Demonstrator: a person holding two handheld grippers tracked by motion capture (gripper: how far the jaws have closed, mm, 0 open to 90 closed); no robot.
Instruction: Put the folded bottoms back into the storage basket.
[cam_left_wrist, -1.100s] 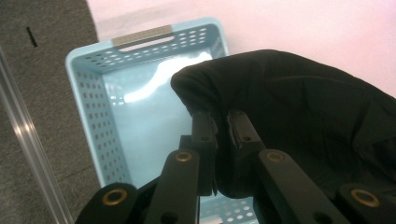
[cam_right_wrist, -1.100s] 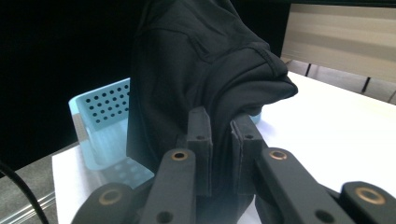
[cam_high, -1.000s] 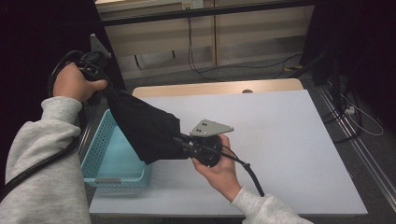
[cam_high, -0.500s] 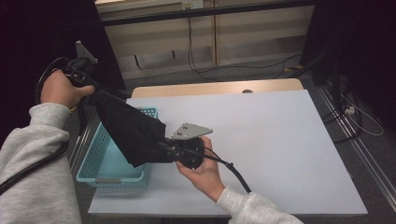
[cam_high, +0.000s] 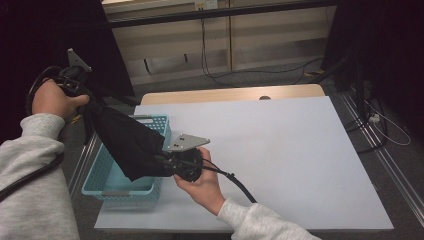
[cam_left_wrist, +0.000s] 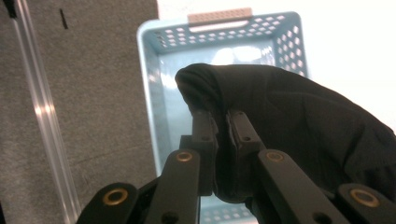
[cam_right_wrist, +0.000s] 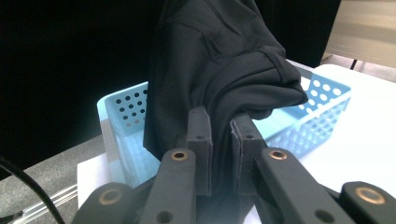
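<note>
The left gripper (cam_high: 85, 97) is squeezed tight on one end of a black cloth (cam_high: 127, 142). It holds that end up high, out past the left edge of the surface (cam_high: 300, 150). The cloth hangs down in a slope over the blue basket (cam_high: 112, 187), which sits on the left side of the surface. The right gripper (cam_high: 167, 161) is squeezed tight on the other end of the cloth, low down and just above the near right side of the basket.

The job looks like putting the cloth into the basket. To do it well, both grippers should come down slowly together, right over the middle of the basket. The high end should sink so the cloth piles up inside and does not hang over the rim. The grippers should let go when most of the cloth rests on the bottom.
</note>
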